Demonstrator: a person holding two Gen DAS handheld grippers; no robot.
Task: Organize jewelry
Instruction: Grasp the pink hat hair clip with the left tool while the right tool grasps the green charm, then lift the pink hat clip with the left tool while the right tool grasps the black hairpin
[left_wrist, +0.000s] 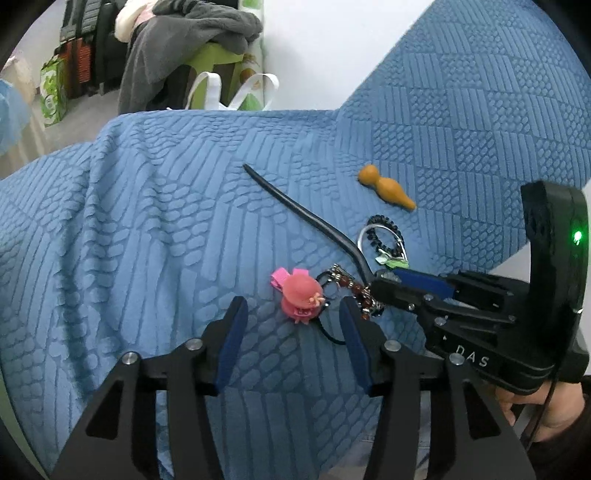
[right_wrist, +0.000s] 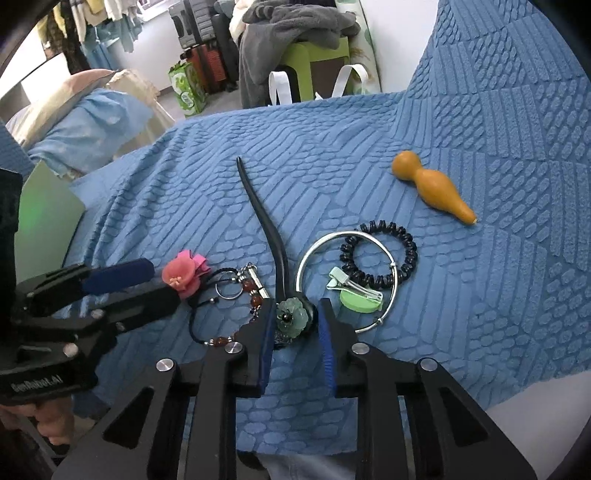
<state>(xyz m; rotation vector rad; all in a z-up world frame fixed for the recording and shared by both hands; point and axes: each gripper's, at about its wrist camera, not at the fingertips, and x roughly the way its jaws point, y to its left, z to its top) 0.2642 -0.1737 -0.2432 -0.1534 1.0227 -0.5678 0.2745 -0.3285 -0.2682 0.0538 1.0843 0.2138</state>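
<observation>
Nearest the right wrist camera, right gripper (right_wrist: 295, 328) with blue-padded jaws bracketing the green carved flower head of a long dark curved hairpin (right_wrist: 292, 313); left pad against the flower, a sliver of gap at the right pad, so whether it is truly clamped cannot be told. Stem of hairpin running away across the blue textured bedspread (right_wrist: 480, 147), tip far from the gripper.

Close beside, to the left: red-bead bracelet on black cord with silver ring and clasp (right_wrist: 236, 295). Just past it, pink felt flower hair clip (right_wrist: 183, 277), lying between the parted, unclamped jaws of left gripper (left_wrist: 293, 325), pads clear of it on both sides.

Right of the hairpin head: pale green flat hair clip with metal spring (right_wrist: 360, 301), lying inside a thin silver bangle (right_wrist: 306, 258). Overlapping the bangle's far side, black coiled bead bracelet (right_wrist: 406, 251).

Farther off and apart, toward the right: orange gourd-shaped ornament (right_wrist: 432, 184) lying on its side.

Beyond the bed edge: grey blanket draped over a green stool (right_wrist: 295, 22), suitcases (right_wrist: 207, 48) behind.
</observation>
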